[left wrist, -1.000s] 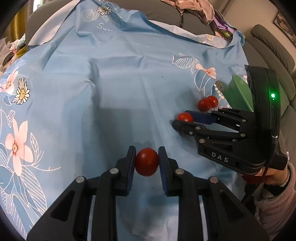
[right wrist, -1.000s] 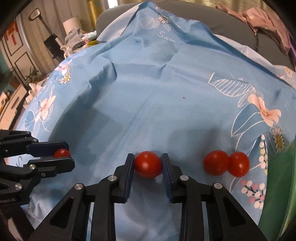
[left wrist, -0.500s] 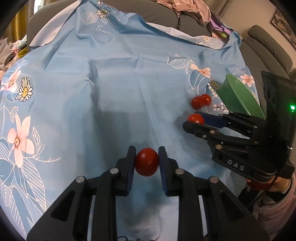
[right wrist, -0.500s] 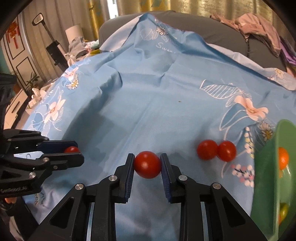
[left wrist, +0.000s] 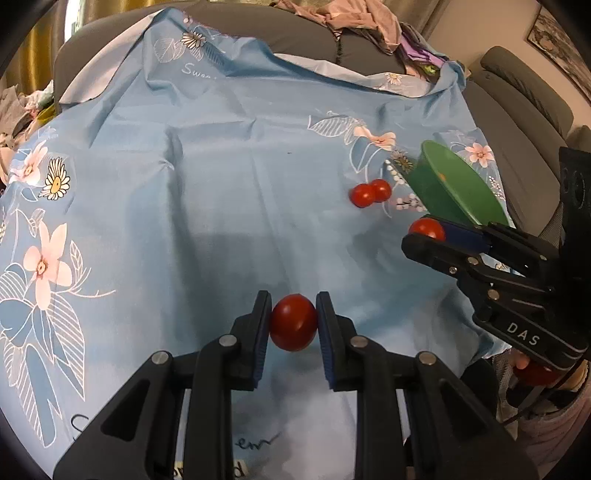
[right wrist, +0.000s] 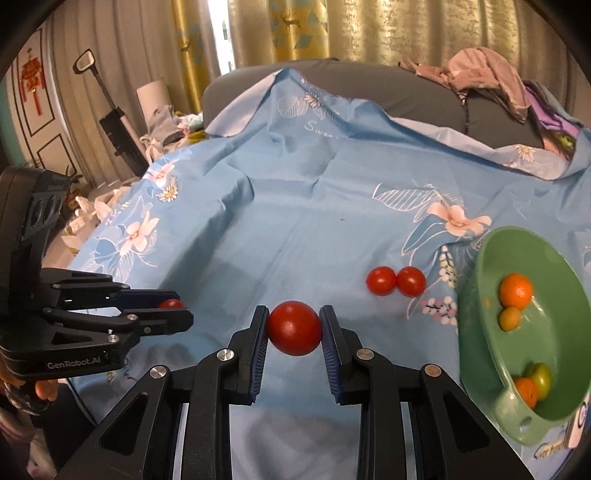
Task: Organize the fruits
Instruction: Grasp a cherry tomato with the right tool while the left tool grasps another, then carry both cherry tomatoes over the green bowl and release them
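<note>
My left gripper [left wrist: 293,321] is shut on a red tomato [left wrist: 293,322], held above the blue flowered cloth [left wrist: 207,192]. My right gripper [right wrist: 294,326] is shut on another red tomato [right wrist: 294,328]; in the left wrist view it shows at the right [left wrist: 424,236] with its tomato [left wrist: 427,229] between the jaws. Two more red tomatoes [right wrist: 395,281] lie touching on the cloth, right of my right gripper. A green bowl [right wrist: 480,332] at the far right holds small orange and green fruits [right wrist: 516,291]. The left gripper also appears at the left [right wrist: 177,312].
The cloth covers a grey sofa [right wrist: 388,88] with crumpled clothes [right wrist: 487,77] on its back. Curtains [right wrist: 332,29] hang behind. Clutter and a vacuum handle [right wrist: 114,118] stand at the far left beyond the cloth's edge.
Both grippers have lifted and drawn back with their tomatoes. The right one tilted up, so the green bowl and its fruits have come into full view at the right.
</note>
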